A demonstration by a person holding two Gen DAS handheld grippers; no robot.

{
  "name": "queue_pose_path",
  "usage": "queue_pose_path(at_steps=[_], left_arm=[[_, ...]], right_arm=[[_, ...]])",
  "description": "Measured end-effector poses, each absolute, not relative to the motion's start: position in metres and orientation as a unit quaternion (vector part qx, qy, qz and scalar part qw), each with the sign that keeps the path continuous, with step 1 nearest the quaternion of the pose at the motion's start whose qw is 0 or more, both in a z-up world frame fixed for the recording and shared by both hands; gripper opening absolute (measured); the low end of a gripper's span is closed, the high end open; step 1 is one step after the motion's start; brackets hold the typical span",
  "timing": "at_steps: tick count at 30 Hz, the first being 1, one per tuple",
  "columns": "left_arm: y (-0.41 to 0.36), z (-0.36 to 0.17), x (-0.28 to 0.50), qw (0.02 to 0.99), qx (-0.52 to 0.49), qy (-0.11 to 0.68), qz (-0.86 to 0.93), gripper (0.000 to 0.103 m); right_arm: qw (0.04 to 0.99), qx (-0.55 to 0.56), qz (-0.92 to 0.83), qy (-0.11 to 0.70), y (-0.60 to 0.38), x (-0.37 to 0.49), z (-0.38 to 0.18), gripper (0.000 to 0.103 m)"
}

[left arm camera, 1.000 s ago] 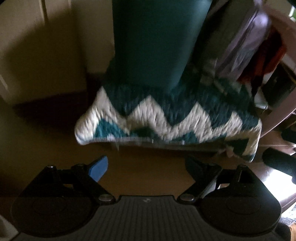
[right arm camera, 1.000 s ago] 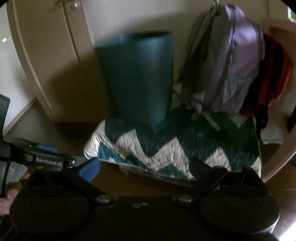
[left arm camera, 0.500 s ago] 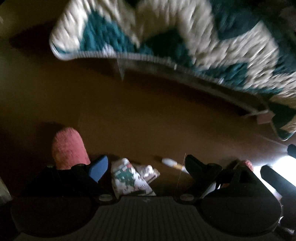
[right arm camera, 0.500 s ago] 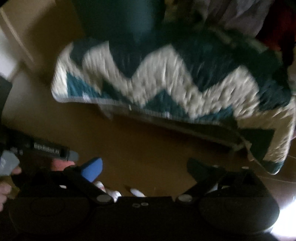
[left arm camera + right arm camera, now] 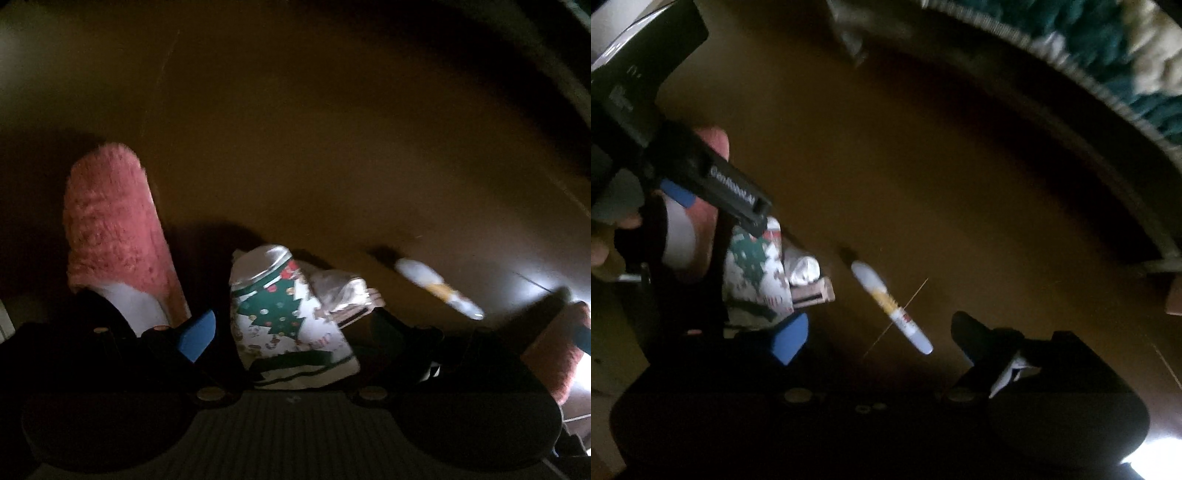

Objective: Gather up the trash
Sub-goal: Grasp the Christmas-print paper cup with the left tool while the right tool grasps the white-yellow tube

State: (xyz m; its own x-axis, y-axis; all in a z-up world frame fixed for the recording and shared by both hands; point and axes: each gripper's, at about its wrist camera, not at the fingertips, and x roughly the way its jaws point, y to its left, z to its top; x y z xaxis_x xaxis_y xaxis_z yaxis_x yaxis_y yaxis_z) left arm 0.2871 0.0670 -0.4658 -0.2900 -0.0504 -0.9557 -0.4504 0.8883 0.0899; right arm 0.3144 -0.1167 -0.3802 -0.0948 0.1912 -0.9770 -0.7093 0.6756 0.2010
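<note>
A crumpled wrapper [image 5: 291, 325] printed with a green Christmas tree lies on the brown floor, with a silvery scrap beside it. My left gripper [image 5: 291, 332] points down over it, open, with the wrapper between its fingers and no pad pressing on it. A white and yellow pen-like tube [image 5: 890, 306] lies on the floor to the right. My right gripper [image 5: 881, 338] hangs over the tube with its jaws closing, the tube between them and untouched. The right wrist view also shows the left gripper [image 5: 720, 210] over the wrapper [image 5: 757, 273].
A pink fuzzy slipper [image 5: 110, 229] on a foot stands left of the wrapper, and a second slipper [image 5: 554, 354] is at the right edge. The teal and white rug [image 5: 1126, 55] ends at the upper right. A hand [image 5: 713, 140] holds the left gripper.
Both grippers have dropped and tipped down from facing the teal bin and rug to the floor. The wrapper, tube and slippers have come into view. The right jaws stand a little narrower.
</note>
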Motion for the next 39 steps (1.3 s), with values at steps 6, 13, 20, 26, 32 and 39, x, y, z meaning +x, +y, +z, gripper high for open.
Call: queue_pose_path(at_steps=[6, 13, 20, 26, 32, 39], left_arm=[[0.081, -0.524, 0.271, 0.516, -0.194, 0.81, 0.201, 0.091], [0.089, -0.571, 0.245, 0.471, -0.203, 0.831, 0.217, 0.091], [0.087, -0.594, 0.238, 0.463, -0.209, 0.836, 0.208, 0.091], [0.09, -0.601, 0.238, 0.464, -0.22, 0.834, 0.202, 0.091], [0.094, -0.597, 0.246, 0.462, -0.244, 0.829, 0.201, 0.071], [0.112, -0.583, 0.256, 0.472, -0.252, 0.816, 0.218, 0.029]], right_arm=[[0.611, -0.216, 0.366, 0.667, -0.109, 0.312, -0.434, 0.077], [0.586, -0.269, 0.399, 0.652, -0.1, 0.3, -0.48, 0.066], [0.588, -0.266, 0.393, 0.655, -0.097, 0.299, -0.508, 0.055], [0.59, -0.296, 0.393, 0.64, -0.091, 0.286, -0.517, 0.039], [0.594, -0.331, 0.383, 0.625, -0.083, 0.275, -0.526, 0.015], [0.596, -0.297, 0.372, 0.647, -0.083, 0.278, -0.525, 0.005]])
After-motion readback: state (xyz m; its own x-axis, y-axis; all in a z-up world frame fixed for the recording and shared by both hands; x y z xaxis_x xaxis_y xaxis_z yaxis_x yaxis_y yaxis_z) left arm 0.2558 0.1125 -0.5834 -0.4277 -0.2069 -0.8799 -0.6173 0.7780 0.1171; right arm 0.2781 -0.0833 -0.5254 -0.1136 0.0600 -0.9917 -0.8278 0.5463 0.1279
